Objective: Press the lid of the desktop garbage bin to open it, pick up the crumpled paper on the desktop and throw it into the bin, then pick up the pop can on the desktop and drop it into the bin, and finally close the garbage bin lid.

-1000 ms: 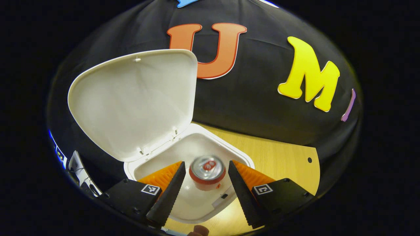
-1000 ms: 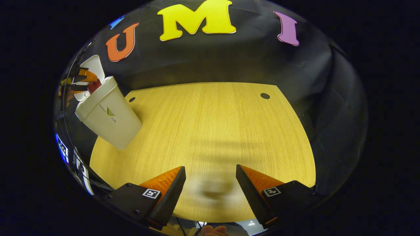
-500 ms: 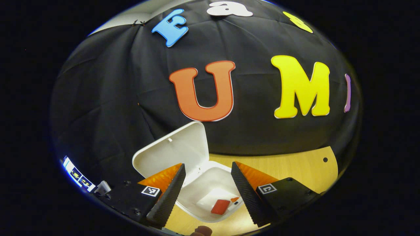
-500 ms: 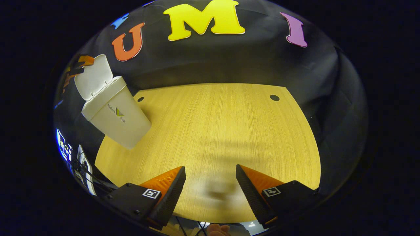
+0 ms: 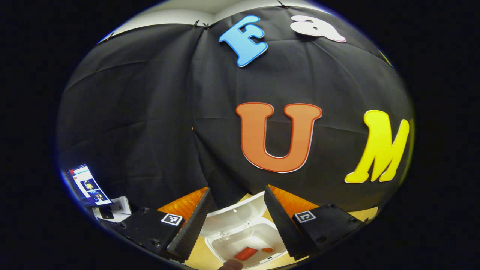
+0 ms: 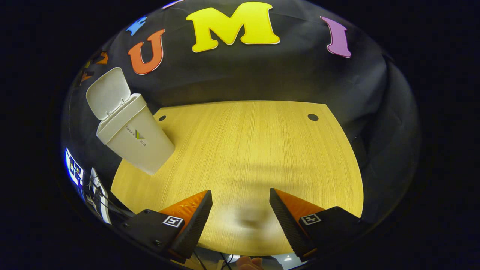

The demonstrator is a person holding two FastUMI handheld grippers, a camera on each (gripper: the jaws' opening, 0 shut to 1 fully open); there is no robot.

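While lid (image 6: 108, 92) upright, screen (image 5: 87, 185) beside bin (image 6: 135, 139).

Your left gripper view sits high above the white plastic garbage bin with its hinged lid up (image 5: 243, 240), facing the booth's wall and catching the bin's inside at the bottom. Your right gripper view hangs low over the pale wooden counter (image 6: 255, 150), looking across it, the bin (image 6: 135, 138) far left; both views share it.
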